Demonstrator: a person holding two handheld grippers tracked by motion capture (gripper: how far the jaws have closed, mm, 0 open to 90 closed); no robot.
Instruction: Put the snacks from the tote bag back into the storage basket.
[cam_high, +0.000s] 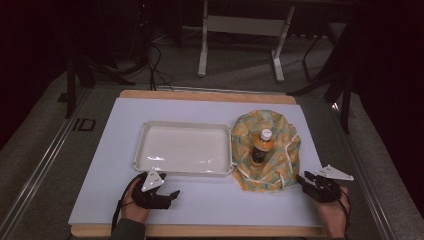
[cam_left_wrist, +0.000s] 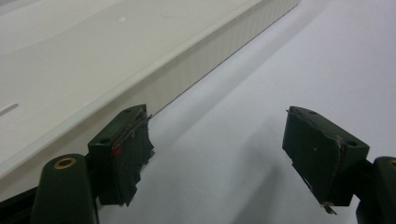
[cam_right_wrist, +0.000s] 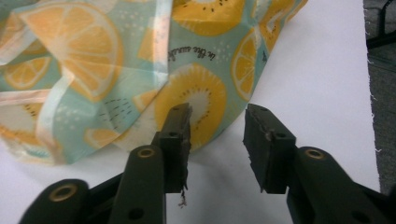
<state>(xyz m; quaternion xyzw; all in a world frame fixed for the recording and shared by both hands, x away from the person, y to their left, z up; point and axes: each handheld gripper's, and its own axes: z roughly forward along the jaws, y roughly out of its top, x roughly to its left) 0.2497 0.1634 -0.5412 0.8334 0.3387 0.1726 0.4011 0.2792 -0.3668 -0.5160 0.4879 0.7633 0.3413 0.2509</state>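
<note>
My left tongs (cam_high: 167, 196) rest low on the white surface (cam_high: 210, 200) at the near left, just in front of the near wall of the white tray (cam_high: 150, 131). In the left gripper view their jaws stand wide apart with only bare surface between them, and the tray's ribbed wall (cam_left_wrist: 219, 51) runs just beside the left jaw. The tray lies flat in the middle of the surface.

Right of the tray, touching its right edge, sits the fruit-print cloth (cam_high: 280, 150), gathered loosely around a bottle (cam_high: 261, 146) with a white cap and dark contents. The bottle stands upright in the middle of the cloth.

At the near right, my right tongs (cam_high: 303, 179) point toward the cloth's near right corner. In the right gripper view their jaws are partly open and grip nothing; the cloth's edge (cam_right_wrist: 196, 100) lies just beyond the tips, with one jaw in front of a printed fruit slice. I cannot tell whether that jaw touches the cloth.
</note>
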